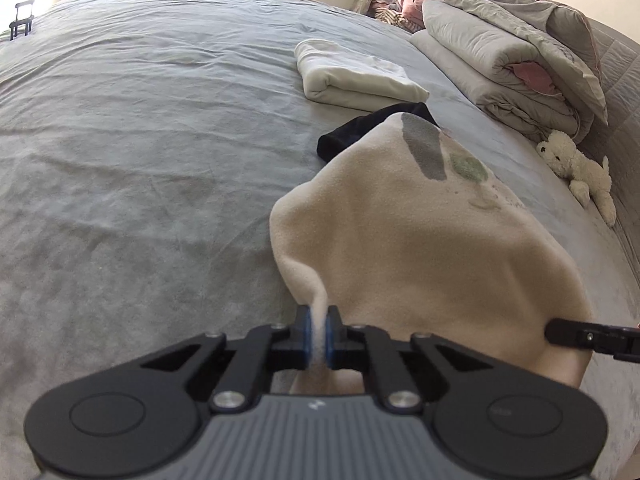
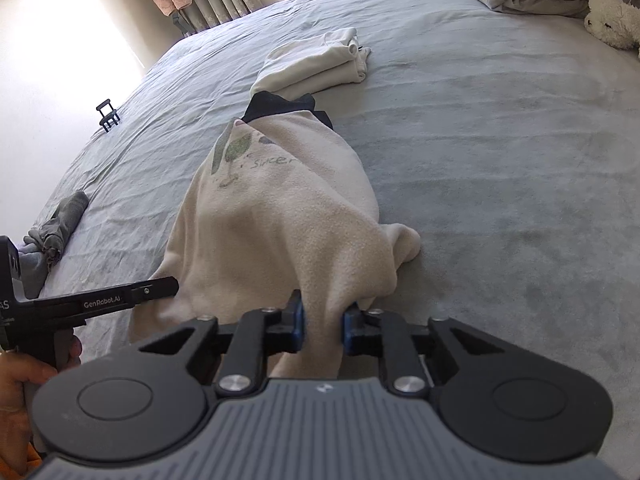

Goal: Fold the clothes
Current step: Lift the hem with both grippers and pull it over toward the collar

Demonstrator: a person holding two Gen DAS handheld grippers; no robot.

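A cream fleece garment [image 1: 404,236] with a green and grey print lies stretched over the grey bed, its far end draped over a black garment [image 1: 352,132]. My left gripper [image 1: 319,336] is shut on a thin fold of the cream garment's near edge. My right gripper [image 2: 323,326] is shut on a thicker bunch of the same garment [image 2: 280,216], close to the bed. In the left wrist view the right gripper's finger [image 1: 576,330] pokes in at the right. The left gripper's finger [image 2: 132,298], held by a hand, shows at the left of the right wrist view.
A folded white garment [image 1: 352,74] lies beyond the black one [image 2: 280,106]. Folded grey duvets and pillows [image 1: 504,60] are piled at the bed's head with a white plush toy [image 1: 576,164]. A crumpled grey garment [image 2: 60,228] and a small black stand [image 2: 108,114] sit near the bed's far edge.
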